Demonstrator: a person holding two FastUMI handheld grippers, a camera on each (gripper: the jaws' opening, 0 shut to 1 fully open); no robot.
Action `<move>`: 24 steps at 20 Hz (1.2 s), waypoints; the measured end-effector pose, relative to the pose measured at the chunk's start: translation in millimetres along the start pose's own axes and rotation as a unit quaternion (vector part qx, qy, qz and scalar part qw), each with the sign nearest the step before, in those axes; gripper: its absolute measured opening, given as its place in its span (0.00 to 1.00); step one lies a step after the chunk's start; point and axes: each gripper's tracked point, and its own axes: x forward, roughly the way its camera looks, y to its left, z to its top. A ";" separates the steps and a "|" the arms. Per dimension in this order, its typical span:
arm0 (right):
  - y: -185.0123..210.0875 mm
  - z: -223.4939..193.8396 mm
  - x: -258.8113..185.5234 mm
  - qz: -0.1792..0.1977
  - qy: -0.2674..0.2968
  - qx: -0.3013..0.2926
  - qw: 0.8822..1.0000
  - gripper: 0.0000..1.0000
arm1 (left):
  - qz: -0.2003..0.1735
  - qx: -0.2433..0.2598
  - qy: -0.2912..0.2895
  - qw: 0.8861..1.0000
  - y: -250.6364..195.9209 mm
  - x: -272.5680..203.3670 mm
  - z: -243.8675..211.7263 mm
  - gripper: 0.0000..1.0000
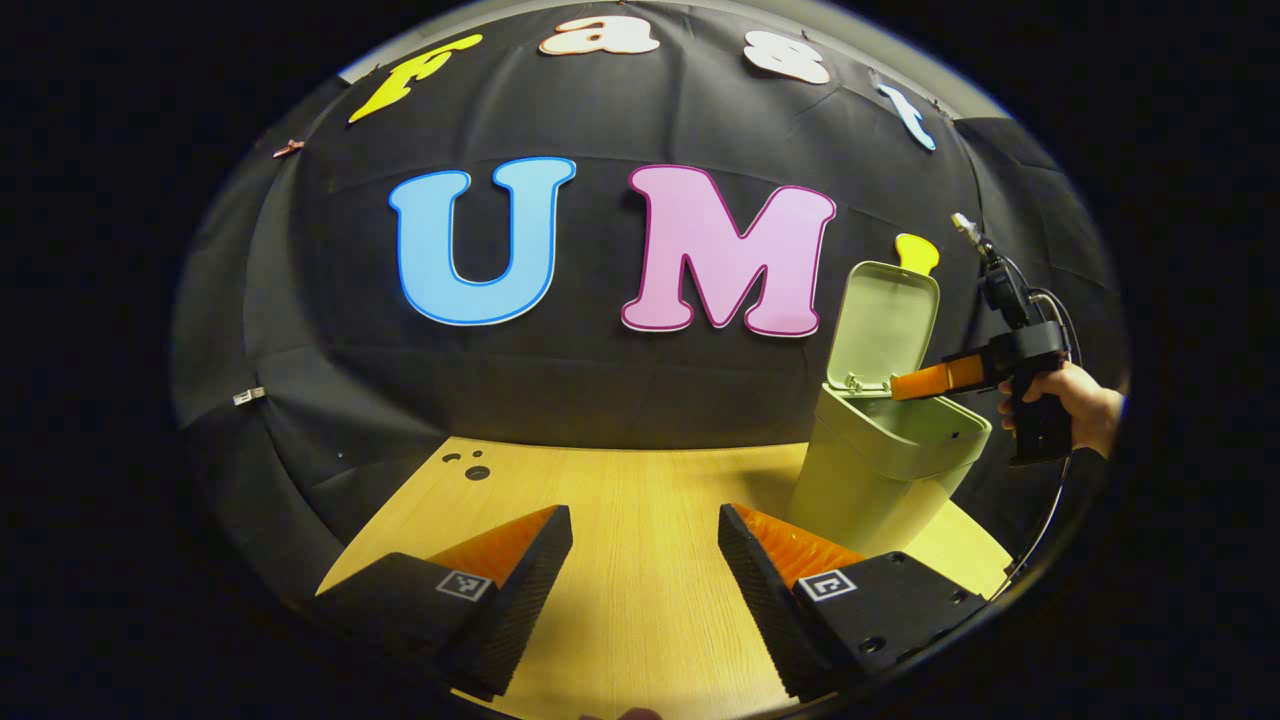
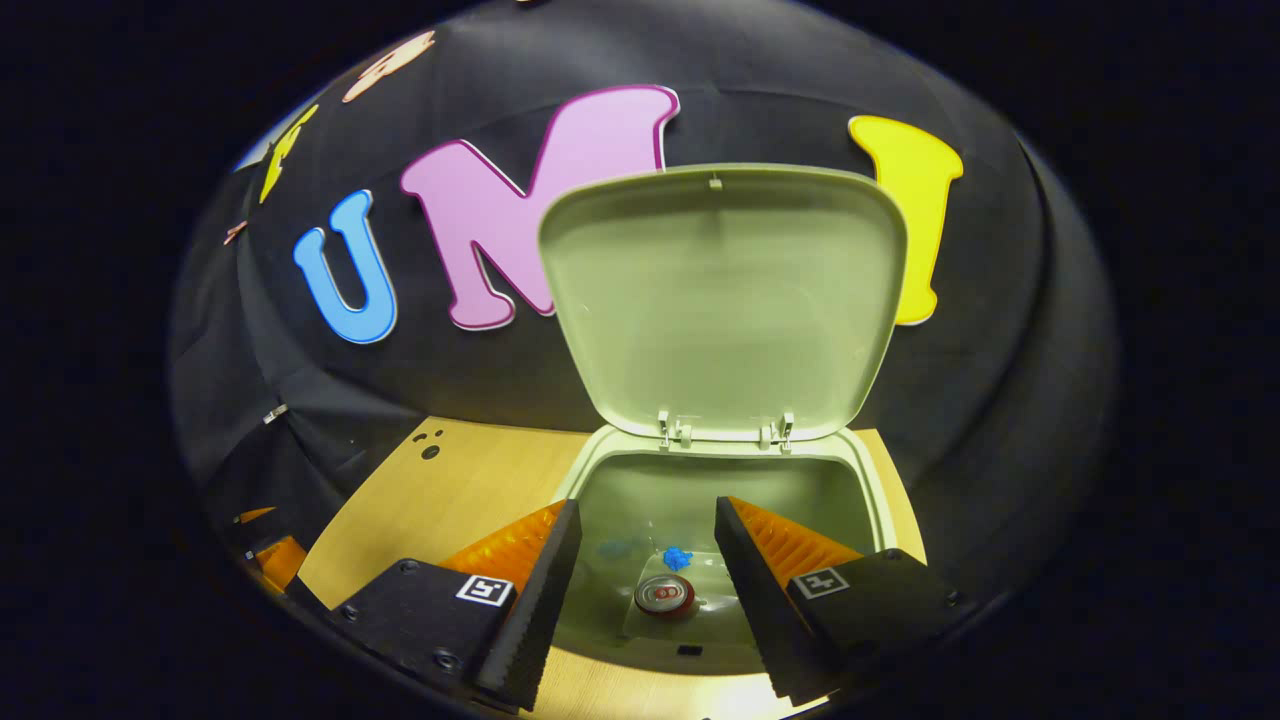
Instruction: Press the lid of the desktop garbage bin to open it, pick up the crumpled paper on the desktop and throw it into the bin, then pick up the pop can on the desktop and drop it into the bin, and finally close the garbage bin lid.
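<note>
A pale green desktop garbage bin [image 2: 870, 500] is seen on a wooden table [image 1: 620, 500], its lid [image 2: 720, 300] raised upright. The right gripper [image 2: 645, 590] is held spread and empty above the opening; a pop can [image 2: 664, 595] and blue crumpled paper [image 2: 677, 557] lie inside. The left gripper [image 1: 645, 580] is spread over bare tabletop, beside the bin.

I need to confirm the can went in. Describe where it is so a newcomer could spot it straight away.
Find the pale green bin on the wooden table, its lid standing open against the black wall. Look straight down inside, between the right claw fingers: the pop can stands at the bottom. Its round silvery top with a red rim sets it apart from the small blue scrap beside it.
</note>
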 end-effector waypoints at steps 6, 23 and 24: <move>5.5 53.0 -43.5 -0.002 -0.059 -0.018 0.998 0.91 | -0.027 0.003 -0.001 1.000 -15.4 3.9 -0.2 0.95; 7.0 176.3 -41.9 -0.009 -0.163 -0.013 0.987 0.98 | -0.015 -0.008 -0.012 1.000 -6.1 -9.4 2.7 0.95; 6.0 180.9 -39.0 -0.010 -0.169 -0.013 0.986 0.97 | -0.013 -0.008 -0.012 1.000 -4.5 -10.4 2.5 0.95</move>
